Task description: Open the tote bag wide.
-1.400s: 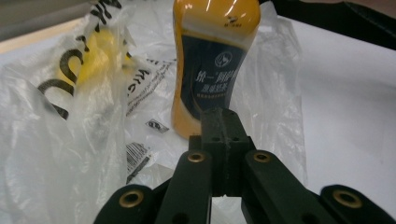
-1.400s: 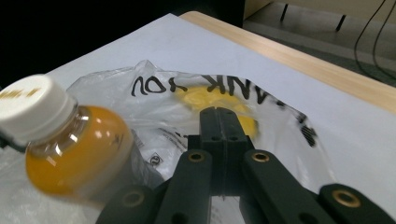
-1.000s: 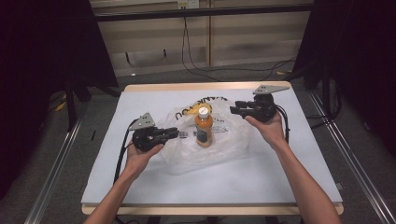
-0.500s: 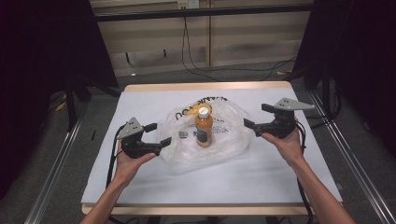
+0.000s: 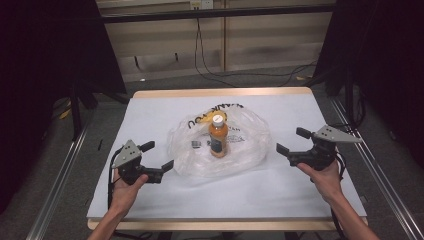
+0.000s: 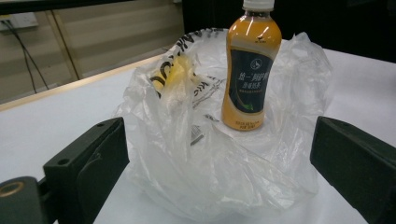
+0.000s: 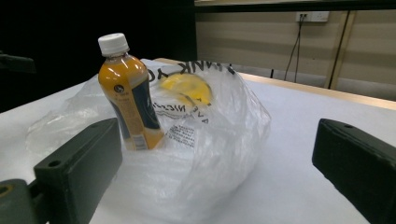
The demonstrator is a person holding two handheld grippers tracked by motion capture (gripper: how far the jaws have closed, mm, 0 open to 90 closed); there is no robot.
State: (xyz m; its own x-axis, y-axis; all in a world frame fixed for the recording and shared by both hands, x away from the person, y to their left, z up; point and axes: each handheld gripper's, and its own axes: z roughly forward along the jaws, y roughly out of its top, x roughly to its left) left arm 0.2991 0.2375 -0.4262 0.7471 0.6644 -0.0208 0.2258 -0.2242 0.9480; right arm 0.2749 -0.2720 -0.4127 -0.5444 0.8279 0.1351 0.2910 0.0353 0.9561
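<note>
We see a wide white-covered table with a pale wooden rim (image 5: 150, 107) spanning the middle of the high view, its far edge running across the upper centre and its near edge along the bottom. Bare white surface lies open on every side of the crumpled clear plastic bag with black lettering (image 5: 240, 150), which sits in the centre of the frame, well clear of all four table edges. Standing upright on the bag's flattened film is the orange drink bottle with a dark label and white cap (image 5: 218, 136); in the left gripper view it (image 6: 250, 70) rises at upper centre-right, with the bag's (image 6: 187, 154) ragged rim folding around it.

At lower left, we find the left gripper (image 5: 159, 160) just off the bag's left edge, its jaws having just been opening, now spread wide with nothing pinched. At right of centre, the right gripper (image 5: 292, 141) stands apart from the bag's right edge, jaws likewise spread and empty, with open table between.
</note>
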